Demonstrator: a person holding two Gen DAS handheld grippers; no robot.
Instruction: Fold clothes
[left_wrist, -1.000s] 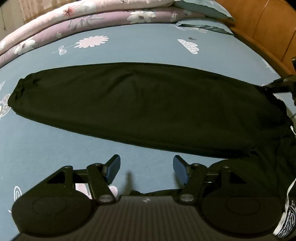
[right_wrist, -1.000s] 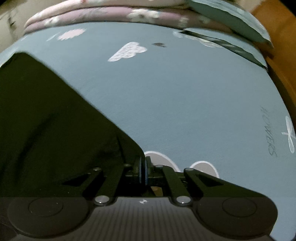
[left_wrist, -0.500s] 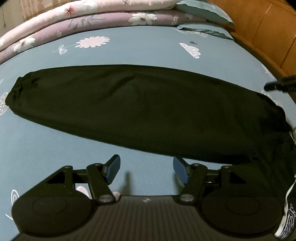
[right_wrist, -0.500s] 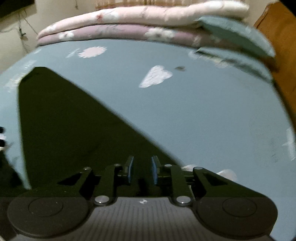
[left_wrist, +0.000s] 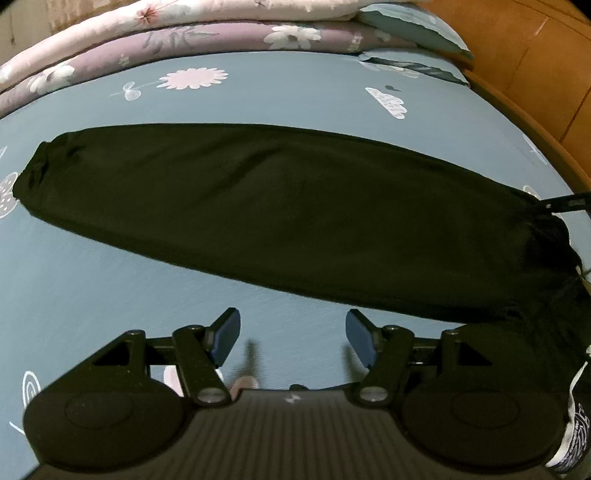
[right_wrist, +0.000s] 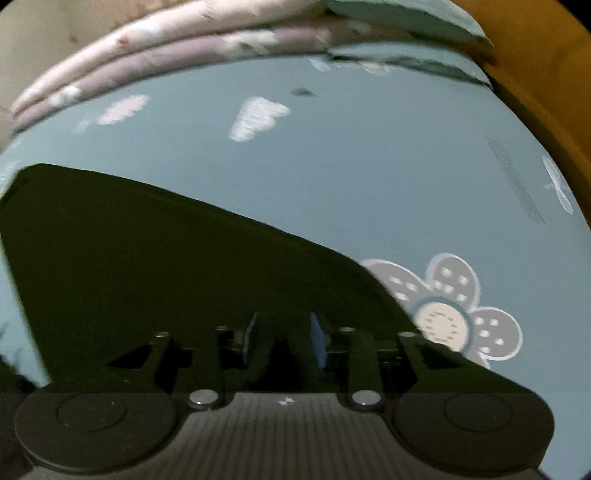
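A long black garment (left_wrist: 280, 206) lies stretched flat across the blue bedsheet (left_wrist: 110, 280), its cuffed end at the left. My left gripper (left_wrist: 291, 334) hangs open above bare sheet just in front of the cloth's near edge, holding nothing. In the right wrist view the same black garment (right_wrist: 155, 266) fills the lower left. My right gripper (right_wrist: 282, 338) hovers over its right end with the jaws opening; the blue pads stand apart and do not press on the cloth below. The right gripper's tip (left_wrist: 565, 203) shows at the far right edge of the left wrist view.
Folded pink and mauve floral quilts (left_wrist: 177, 37) and teal pillows (left_wrist: 410, 22) are stacked along the far side of the bed. A wooden headboard (left_wrist: 535, 62) borders the right. More dark clothing with a white print (left_wrist: 572, 424) lies at the lower right. The sheet carries a grey flower print (right_wrist: 443, 314).
The right gripper was shut on the garment's edge, then let go, and its jaws have spread apart as it lifted and rolled. The left gripper has stayed open and still.
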